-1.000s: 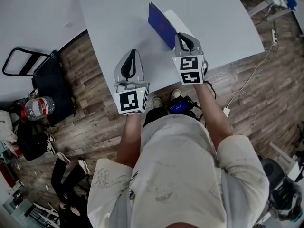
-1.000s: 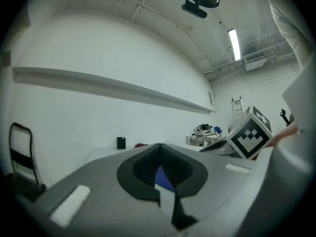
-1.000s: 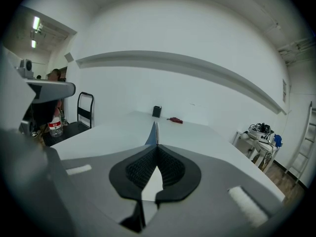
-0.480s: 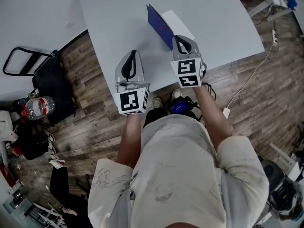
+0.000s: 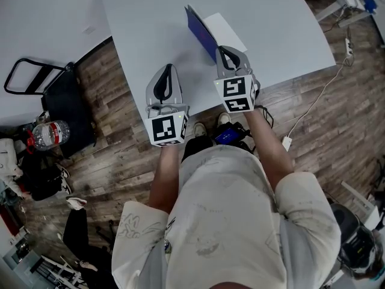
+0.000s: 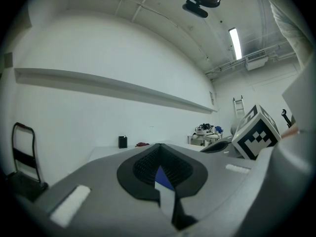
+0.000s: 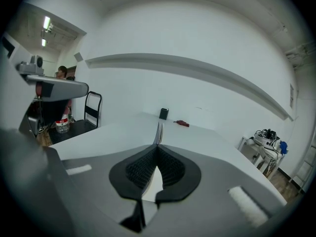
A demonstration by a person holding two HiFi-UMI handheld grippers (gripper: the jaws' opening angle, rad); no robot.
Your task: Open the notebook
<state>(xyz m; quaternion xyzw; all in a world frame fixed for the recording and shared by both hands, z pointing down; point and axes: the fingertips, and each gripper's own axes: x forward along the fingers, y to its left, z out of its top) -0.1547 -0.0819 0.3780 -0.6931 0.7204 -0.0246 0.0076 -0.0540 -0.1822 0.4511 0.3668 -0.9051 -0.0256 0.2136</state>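
Observation:
The notebook lies on the white table (image 5: 150, 17), its blue cover (image 5: 201, 34) lifted steeply off the white pages (image 5: 224, 30). My right gripper (image 5: 224, 48) is shut on the cover's near edge. In the right gripper view the cover (image 7: 159, 128) runs edge-on away from the closed tips (image 7: 157, 147). My left gripper (image 5: 168, 67) rests by the table's front edge, left of the notebook and apart from it. Its tips (image 6: 159, 145) meet with nothing held, and the blue cover shows through the gap behind them.
A black hand cart (image 5: 36, 86) and a water bottle (image 5: 51, 136) stand on the wood floor at the left. A cable with a plug strip (image 5: 287, 141) lies at the right. A small black box (image 7: 163, 114) and a red item (image 7: 181, 123) sit on the table's far side.
The right gripper has shifted slightly left and toward me with the cover, which now stands steeper. The left gripper has not moved.

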